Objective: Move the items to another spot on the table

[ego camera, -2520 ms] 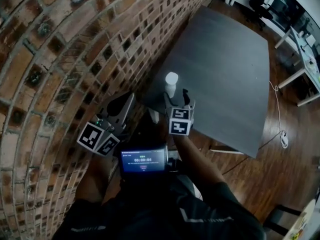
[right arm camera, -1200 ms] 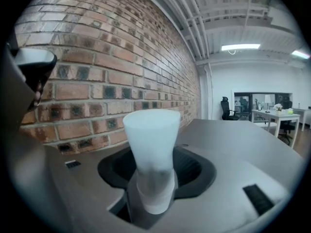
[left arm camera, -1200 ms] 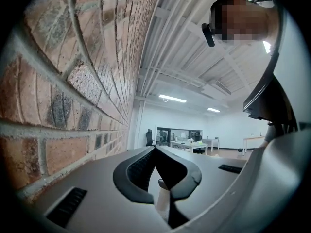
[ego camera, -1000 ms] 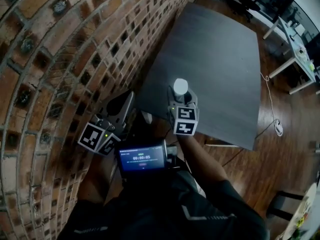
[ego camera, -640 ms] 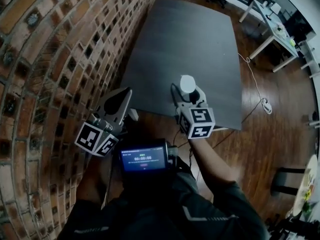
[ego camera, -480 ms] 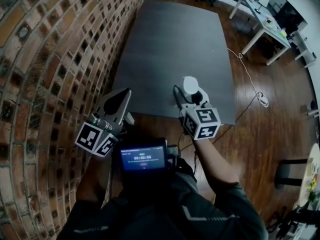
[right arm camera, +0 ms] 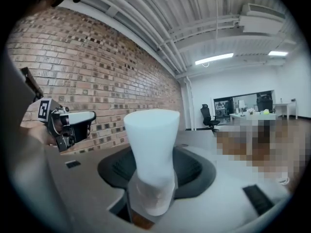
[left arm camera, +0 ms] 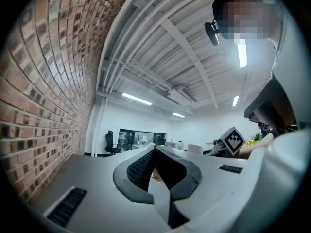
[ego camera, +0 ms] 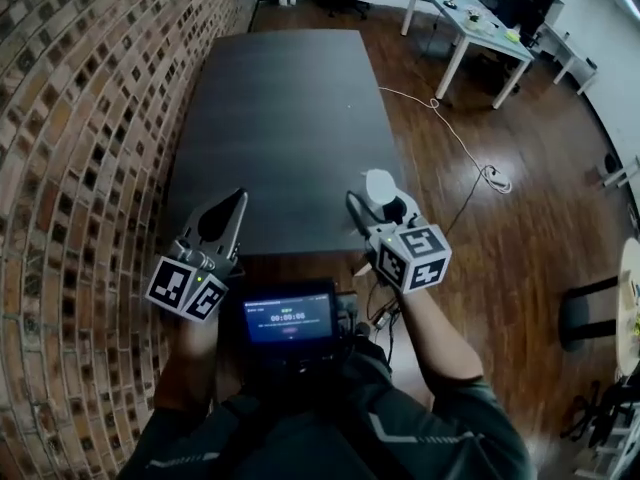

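Standing upright, a white cup (ego camera: 379, 185) is clamped in the right gripper (ego camera: 383, 204) above the near right corner of the dark table (ego camera: 280, 118). The left gripper (ego camera: 236, 201), jaws together and empty, hovers beside a brick wall (ego camera: 80, 118).

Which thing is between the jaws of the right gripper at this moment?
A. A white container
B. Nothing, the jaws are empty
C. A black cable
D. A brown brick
A: in the right gripper view, the white container stands upright between the jaws of the right gripper, and they close on its lower part.
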Action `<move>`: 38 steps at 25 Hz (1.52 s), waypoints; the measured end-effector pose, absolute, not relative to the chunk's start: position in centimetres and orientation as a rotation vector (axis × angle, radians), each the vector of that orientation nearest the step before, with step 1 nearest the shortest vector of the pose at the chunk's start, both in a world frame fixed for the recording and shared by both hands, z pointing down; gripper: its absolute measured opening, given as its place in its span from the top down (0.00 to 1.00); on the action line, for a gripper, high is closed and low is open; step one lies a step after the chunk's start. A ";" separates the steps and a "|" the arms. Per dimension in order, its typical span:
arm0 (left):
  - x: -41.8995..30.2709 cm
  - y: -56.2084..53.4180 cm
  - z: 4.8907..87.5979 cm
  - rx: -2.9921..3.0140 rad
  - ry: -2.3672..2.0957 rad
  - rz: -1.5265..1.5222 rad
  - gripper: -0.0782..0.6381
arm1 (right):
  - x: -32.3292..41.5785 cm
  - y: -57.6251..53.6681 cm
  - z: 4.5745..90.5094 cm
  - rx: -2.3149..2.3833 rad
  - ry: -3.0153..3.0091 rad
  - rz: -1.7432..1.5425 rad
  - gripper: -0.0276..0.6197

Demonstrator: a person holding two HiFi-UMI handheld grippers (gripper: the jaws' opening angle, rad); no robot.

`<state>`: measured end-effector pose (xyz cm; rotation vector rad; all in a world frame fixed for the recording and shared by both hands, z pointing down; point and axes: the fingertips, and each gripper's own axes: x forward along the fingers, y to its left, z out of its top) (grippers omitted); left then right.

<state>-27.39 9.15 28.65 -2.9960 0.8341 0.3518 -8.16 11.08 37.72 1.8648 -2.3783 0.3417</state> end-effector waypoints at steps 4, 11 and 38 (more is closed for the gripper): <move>-20.7 10.2 28.7 -3.008 0.829 0.349 0.89 | -0.8 13.5 36.8 1.887 -2.380 0.322 0.62; -9.3 11.4 29.5 -3.024 0.813 0.335 0.89 | 10.3 16.5 35.8 1.941 -2.372 0.313 0.62; 21.7 3.5 22.1 -3.017 -0.002 0.175 0.89 | 36.1 7.3 34.2 2.060 -2.243 0.284 0.62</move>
